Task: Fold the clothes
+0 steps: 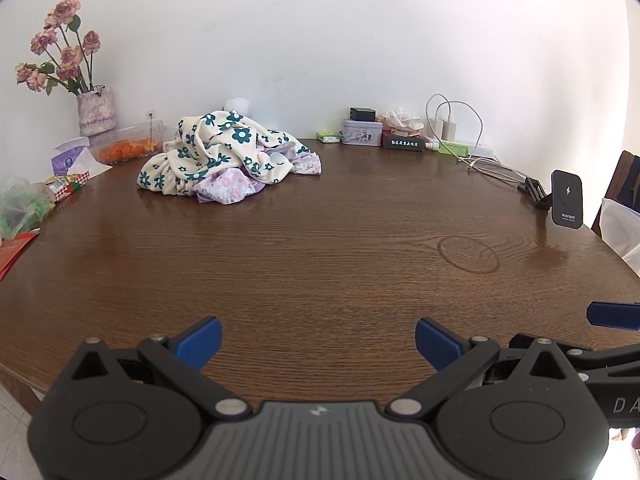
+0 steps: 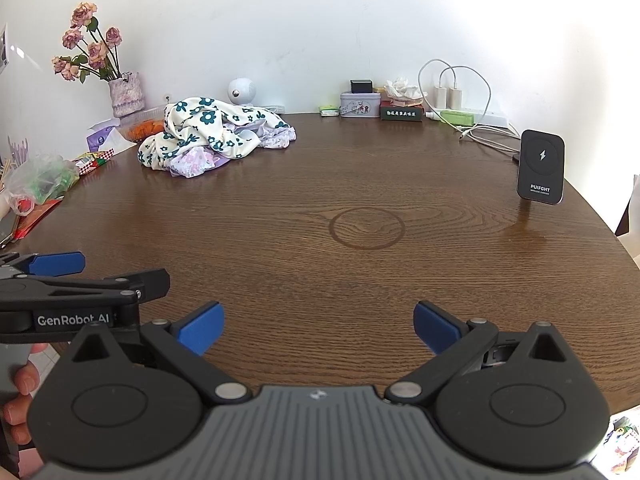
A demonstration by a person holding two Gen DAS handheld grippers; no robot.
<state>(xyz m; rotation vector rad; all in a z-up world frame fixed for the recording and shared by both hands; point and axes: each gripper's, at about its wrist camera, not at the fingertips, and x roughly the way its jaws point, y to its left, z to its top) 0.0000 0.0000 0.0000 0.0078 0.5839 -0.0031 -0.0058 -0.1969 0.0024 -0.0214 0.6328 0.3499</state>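
Clothes (image 1: 224, 156): heaped at the table's far side, near the wall; cream flowered piece atop lilac ones.
Table (image 1: 320, 248): dark wood, bare in the middle, faint ring mark.
Left gripper (image 1: 318, 342): jaws wide apart, empty, well short of the heap.
Right gripper (image 2: 318, 326): jaws wide apart, empty, beside the left.
Charger stand (image 2: 541, 166): upright at right edge.

A vase of dried roses (image 1: 95, 110) is set at the far left corner of the brown wooden table (image 1: 320, 248), with a tub of orange food (image 1: 128, 146) beside it. Along the white wall, a metal tin (image 1: 362, 132), a crumpled tissue (image 1: 402, 119) and two plugged-in chargers (image 1: 444, 128) are lined up. A black wireless charger stand (image 2: 541, 166) is placed upright near the right edge, and a faint ring mark (image 2: 367, 227) is seen on the wood.
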